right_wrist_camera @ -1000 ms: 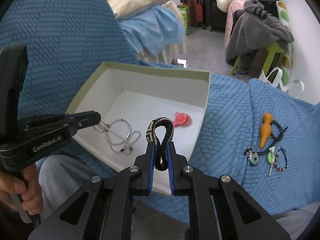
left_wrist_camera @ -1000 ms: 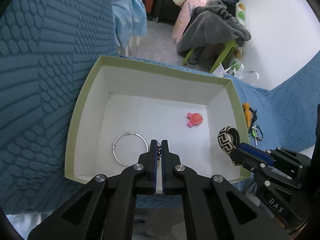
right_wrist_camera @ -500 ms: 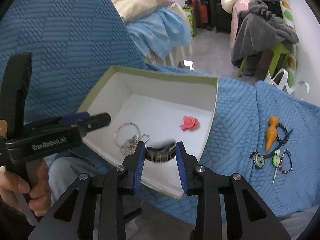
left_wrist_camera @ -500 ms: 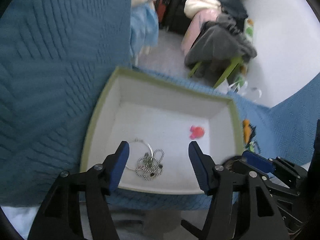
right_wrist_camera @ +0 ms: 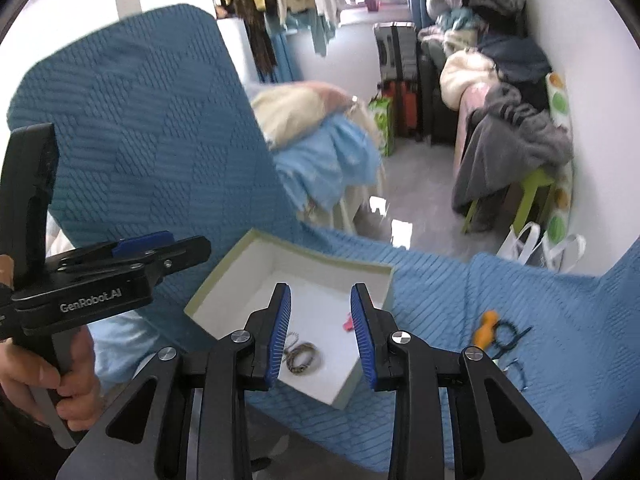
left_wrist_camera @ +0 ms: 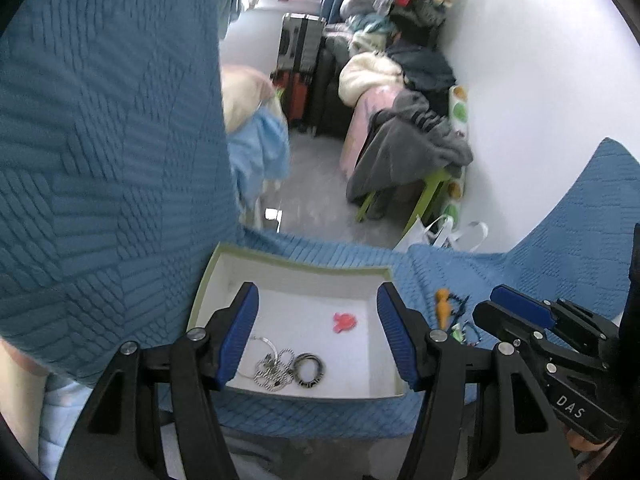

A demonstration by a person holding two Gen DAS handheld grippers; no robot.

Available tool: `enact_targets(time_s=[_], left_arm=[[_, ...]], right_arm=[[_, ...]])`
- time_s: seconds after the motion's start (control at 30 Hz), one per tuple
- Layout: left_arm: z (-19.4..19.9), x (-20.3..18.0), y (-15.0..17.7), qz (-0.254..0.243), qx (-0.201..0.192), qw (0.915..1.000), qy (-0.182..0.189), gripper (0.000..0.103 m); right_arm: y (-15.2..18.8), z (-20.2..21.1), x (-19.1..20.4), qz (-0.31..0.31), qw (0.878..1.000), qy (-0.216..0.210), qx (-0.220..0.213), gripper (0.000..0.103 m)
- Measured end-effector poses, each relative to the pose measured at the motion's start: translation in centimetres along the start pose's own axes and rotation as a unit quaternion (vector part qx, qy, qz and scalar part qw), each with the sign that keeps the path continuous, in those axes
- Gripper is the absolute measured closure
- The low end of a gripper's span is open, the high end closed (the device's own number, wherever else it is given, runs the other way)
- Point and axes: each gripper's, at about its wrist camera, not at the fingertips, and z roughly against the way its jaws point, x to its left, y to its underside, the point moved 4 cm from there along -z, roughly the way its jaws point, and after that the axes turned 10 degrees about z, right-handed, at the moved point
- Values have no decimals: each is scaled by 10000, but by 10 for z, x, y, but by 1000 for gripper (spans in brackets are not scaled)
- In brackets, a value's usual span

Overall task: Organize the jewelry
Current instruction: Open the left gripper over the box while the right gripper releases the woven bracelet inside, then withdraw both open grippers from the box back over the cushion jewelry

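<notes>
A white box with a green rim (left_wrist_camera: pixel 280 258) (right_wrist_camera: pixel 320 258) sits on the blue quilted cover. Inside lie a silver ring and chain (left_wrist_camera: pixel 272 364), a black-and-tan patterned bracelet (left_wrist_camera: pixel 308 369) (right_wrist_camera: pixel 302 356) and a pink piece (left_wrist_camera: pixel 344 321) (right_wrist_camera: pixel 347 322). My left gripper (left_wrist_camera: pixel 318 336) is open and empty, raised above the box. My right gripper (right_wrist_camera: pixel 322 332) is open and empty, also raised above the box. More jewelry lies on the cover right of the box: an orange piece (left_wrist_camera: pixel 442 307) (right_wrist_camera: pixel 486 330) and dark bracelets (right_wrist_camera: pixel 508 334).
The sofa back (left_wrist_camera: pixel 100 160) rises at the left. Beyond the seat edge are a floor, a green stool with grey clothes (left_wrist_camera: pixel 408 160), suitcases (right_wrist_camera: pixel 400 92) and a white wall. A white bag (right_wrist_camera: pixel 536 248) lies by the seat's far edge.
Both grippers opened and let go: the chain and the patterned bracelet now lie in the box. Both grippers have pulled up and back from the box.
</notes>
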Motion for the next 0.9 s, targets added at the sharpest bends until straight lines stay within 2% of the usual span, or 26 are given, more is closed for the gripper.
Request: enact_targets(time_s=[0.37, 0.5, 0.73, 0.9], left_arm=[[38, -47, 1, -94, -497, 9984, 271, 41], [37, -63, 6, -122, -545, 9977, 385, 41], [22, -87, 28, -192, -419, 9976, 514, 41], [-1, -106, 48, -330, -138, 9978, 550, 41]], right_arm=[[6, 47, -30, -49, 9988, 257, -413, 75], [13, 61, -44, -89, 9978, 382, -529, 75], [33, 77, -71, -120, 9955, 745, -565, 75], [57, 77, -91, -277, 9945, 872, -516, 75]])
